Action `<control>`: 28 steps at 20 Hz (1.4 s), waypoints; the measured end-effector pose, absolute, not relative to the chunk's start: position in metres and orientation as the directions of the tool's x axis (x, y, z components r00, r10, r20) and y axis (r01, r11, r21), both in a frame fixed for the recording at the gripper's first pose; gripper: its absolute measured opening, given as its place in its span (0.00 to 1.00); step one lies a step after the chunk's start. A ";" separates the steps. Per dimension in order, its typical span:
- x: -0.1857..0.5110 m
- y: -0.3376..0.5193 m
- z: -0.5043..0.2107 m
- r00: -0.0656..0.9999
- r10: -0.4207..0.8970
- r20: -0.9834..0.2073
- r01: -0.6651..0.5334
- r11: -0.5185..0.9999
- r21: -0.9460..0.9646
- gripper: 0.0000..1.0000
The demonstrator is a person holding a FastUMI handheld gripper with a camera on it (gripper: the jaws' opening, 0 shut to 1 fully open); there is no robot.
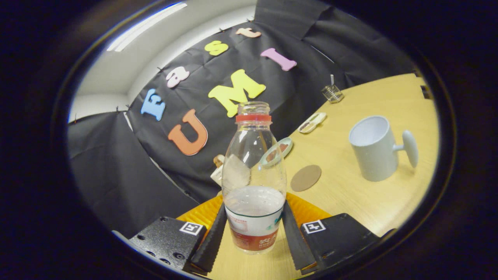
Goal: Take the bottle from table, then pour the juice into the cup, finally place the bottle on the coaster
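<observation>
A clear plastic bottle (253,171) with no cap, a red neck ring and pale juice in its lower part stands between my fingers. The gripper (255,233) is shut on the bottle, one finger (212,237) pressing each side of its labelled base. The whole scene looks tilted. A round brown coaster (305,177) lies on the wooden table (369,202) just beyond the bottle, to its right. Farther right stands a white cup (373,147) with a knob-like handle, open mouth facing up, apart from the bottle.
Two small oval dishes (277,151) (312,122) lie on the table behind the bottle, near the black cloth wall. A small clear container (332,93) with a white stick sits at the far corner. A small pale object (218,173) is partly hidden behind the bottle.
</observation>
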State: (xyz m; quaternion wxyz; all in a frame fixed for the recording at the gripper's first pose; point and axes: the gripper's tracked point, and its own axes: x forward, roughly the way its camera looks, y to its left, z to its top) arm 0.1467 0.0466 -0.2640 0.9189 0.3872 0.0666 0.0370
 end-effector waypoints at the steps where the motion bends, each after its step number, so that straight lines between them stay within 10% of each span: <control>1: 0.147 0.047 -0.263 0.988 0.130 -0.086 -0.021 0.660 0.751 0.78; 28: 0.156 0.010 -0.207 0.982 0.186 -0.015 0.039 -0.122 0.992 0.77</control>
